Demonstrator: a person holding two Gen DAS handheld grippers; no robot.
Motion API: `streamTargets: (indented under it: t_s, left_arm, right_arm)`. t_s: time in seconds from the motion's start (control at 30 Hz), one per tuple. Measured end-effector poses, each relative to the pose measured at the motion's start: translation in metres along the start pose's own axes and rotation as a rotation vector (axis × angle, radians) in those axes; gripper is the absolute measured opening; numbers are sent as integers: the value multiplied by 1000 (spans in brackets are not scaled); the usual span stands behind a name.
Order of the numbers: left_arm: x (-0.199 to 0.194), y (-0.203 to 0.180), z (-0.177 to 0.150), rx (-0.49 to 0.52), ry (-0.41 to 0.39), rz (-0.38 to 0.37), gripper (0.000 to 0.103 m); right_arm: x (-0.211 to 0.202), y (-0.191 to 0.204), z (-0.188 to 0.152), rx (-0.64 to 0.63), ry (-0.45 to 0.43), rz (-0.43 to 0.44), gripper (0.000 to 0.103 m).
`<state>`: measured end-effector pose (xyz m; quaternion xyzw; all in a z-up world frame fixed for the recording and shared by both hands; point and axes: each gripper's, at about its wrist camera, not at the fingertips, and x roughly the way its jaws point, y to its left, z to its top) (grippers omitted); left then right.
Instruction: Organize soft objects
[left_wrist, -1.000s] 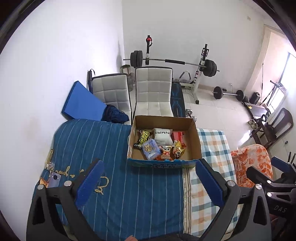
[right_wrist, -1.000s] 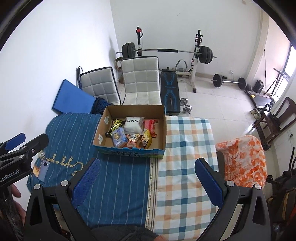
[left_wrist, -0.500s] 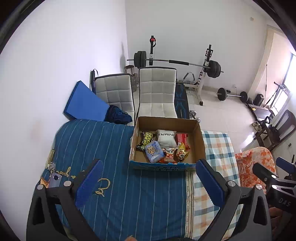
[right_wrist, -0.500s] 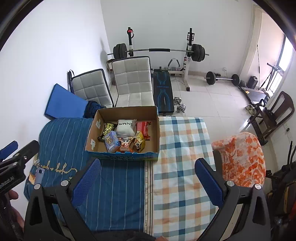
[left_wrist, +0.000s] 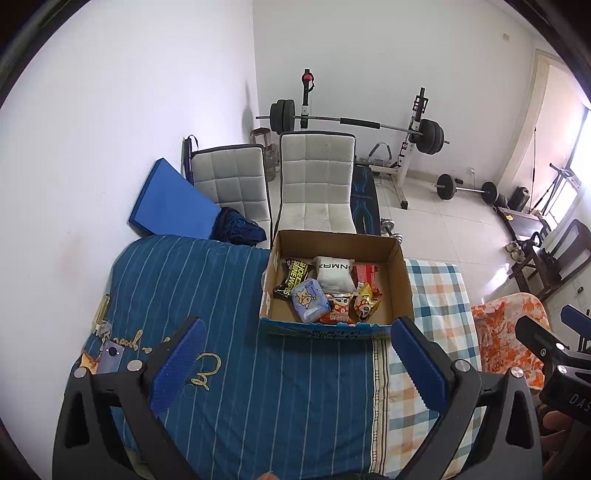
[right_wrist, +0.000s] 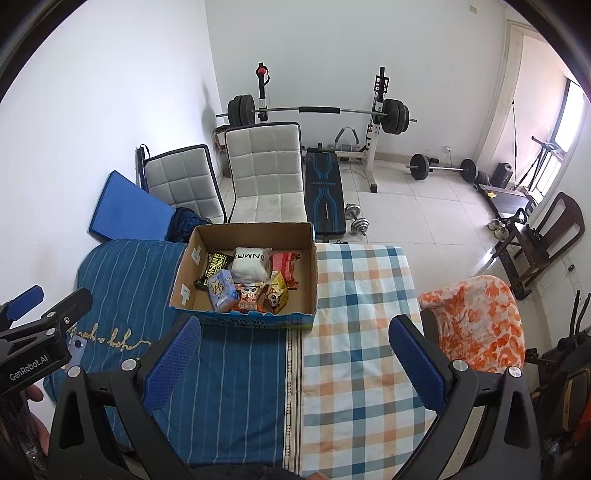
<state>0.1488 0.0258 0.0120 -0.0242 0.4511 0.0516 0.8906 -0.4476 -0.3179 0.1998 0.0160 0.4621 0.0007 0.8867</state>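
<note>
both grippers' fingers spread apart, holding nothing; cardboard box (left_wrist: 400, 280) front wall hides part of the snack packets (left_wrist: 309, 303).

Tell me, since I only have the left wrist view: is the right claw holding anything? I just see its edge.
Observer: No. The right claw is open with nothing between its fingers, above the seam where the striped cloth meets the checked cloth.
Operator: What is behind the box's far right corner?
Observer: A dumbbell lying on the floor beside the weight bench, apart from the cardboard box.
Operator: Any marking on the left claw?
Observer: Yes. The side of the left claw reads GenRobot.AI.
</note>
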Motion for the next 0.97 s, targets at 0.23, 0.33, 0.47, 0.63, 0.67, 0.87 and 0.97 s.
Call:
streamTargets:
  t_s: [0.23, 0.33, 0.47, 0.63, 0.67, 0.87, 0.97]
  left_arm:
    - [0, 0, 0, -1, -3, 10, 103]
    - [-1, -1, 0, -2, -5, 12, 103]
    - [-2, -3, -2, 3, -3, 13, 103]
    - [-3, -4, -4, 4, 0, 11, 103]
    - [-3, -3, -5, 4, 0, 12, 103]
    - [-4, -3, -5, 8, -12, 12, 103]
    - [-6, -2, -6, 4, -15, 8, 103]
  right_arm:
    - [-3, 4, 1, -7, -10, -3, 103]
    - [-4, 5, 1, -9, -12, -6, 103]
    - [-4, 6, 1, -9, -14, -10, 103]
    - [-4, 6, 2, -8, -10, -7, 103]
    - [-4, 6, 2, -9, -8, -9, 103]
    - [-5, 5, 1, -9, -9, -9, 103]
    - [-3, 5, 1, -11, -7, -7, 103]
